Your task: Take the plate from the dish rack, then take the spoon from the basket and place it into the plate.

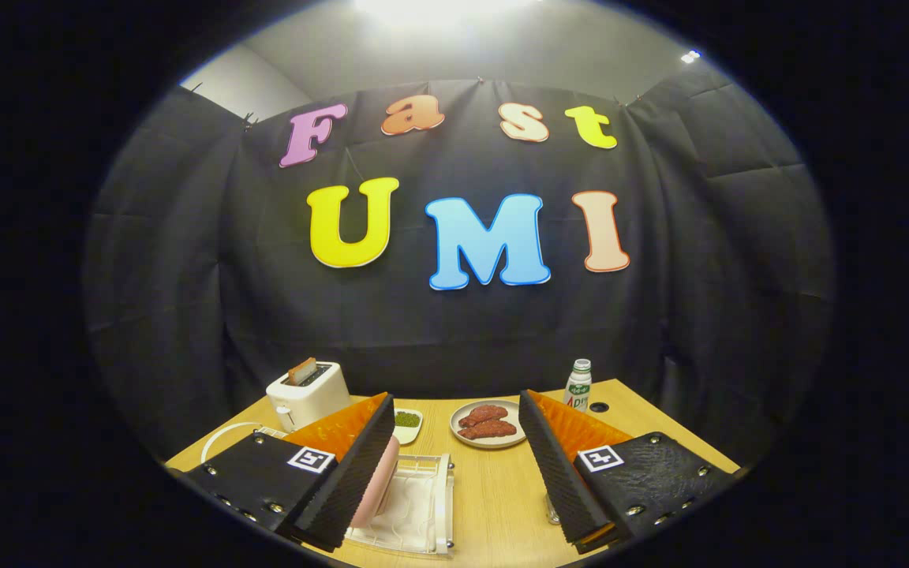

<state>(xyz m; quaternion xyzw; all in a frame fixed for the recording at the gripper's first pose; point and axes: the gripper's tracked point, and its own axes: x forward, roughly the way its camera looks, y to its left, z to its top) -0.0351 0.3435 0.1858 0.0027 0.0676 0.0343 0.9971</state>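
We see the gripper [454, 465] spread wide above the wooden table [502, 489], nothing between its fingers. The pink plate [375, 481] stands on edge in the white dish rack [415, 505], right against the inner face of the left finger [348, 473]; the right finger [561, 473] is well apart from it. We can't tell if the left finger actually touches the plate. Just beyond the fingertips sits a grey dish [491, 424] with reddish meat pieces, and a small white bowl [407, 422] of green stuff to its left. A white toaster [308, 393] with a slice in it stands farther left, a white bottle [578, 386] farther right. We can't make out the spoon or basket.
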